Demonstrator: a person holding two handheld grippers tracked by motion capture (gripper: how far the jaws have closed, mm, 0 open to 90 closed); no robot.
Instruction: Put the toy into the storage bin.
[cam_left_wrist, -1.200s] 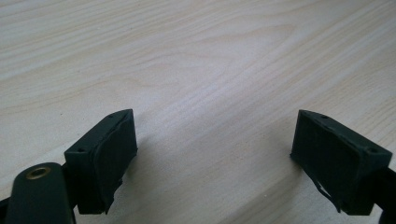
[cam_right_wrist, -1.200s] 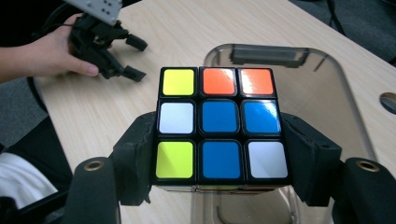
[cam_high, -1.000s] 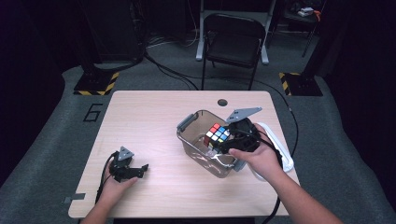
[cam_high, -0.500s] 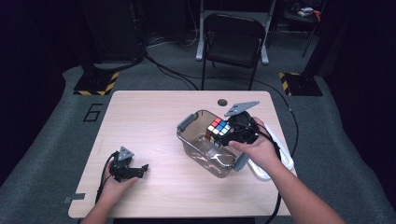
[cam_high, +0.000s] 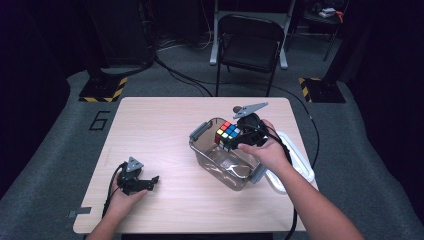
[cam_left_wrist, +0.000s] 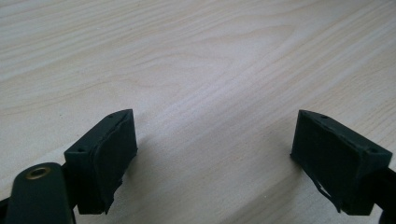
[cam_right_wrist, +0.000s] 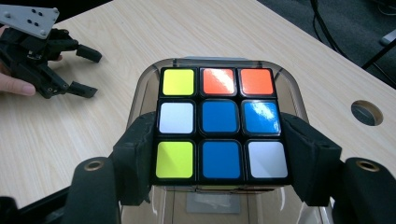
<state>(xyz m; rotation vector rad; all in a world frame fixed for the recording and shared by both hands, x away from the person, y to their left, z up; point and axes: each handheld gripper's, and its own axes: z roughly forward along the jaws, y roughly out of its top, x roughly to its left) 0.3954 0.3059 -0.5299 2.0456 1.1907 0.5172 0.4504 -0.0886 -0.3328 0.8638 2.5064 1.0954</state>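
A Rubik's cube (cam_high: 227, 135) (cam_right_wrist: 219, 123) with blue, yellow, white and orange stickers hangs over a clear plastic container (cam_high: 220, 167) (cam_right_wrist: 285, 84) on the right half of the table. My right gripper (cam_high: 232, 140) (cam_right_wrist: 222, 140) is shut on the cube, one pad on each side, above the container's far end. At the table's front left, my left gripper (cam_high: 149, 181) (cam_left_wrist: 215, 149) (cam_right_wrist: 91, 72) rests in a hand, open, with bare wood between its jaws.
A white lid (cam_high: 301, 162) lies on the table right of the container, partly under the right forearm. A round cable hole (cam_high: 235, 109) (cam_right_wrist: 366, 112) sits near the table's far edge. A black chair (cam_high: 251, 42) and floor cables stand beyond the table.
My right gripper has carried the cube away from the person, toward the container's far end. The left gripper has stayed where it was.
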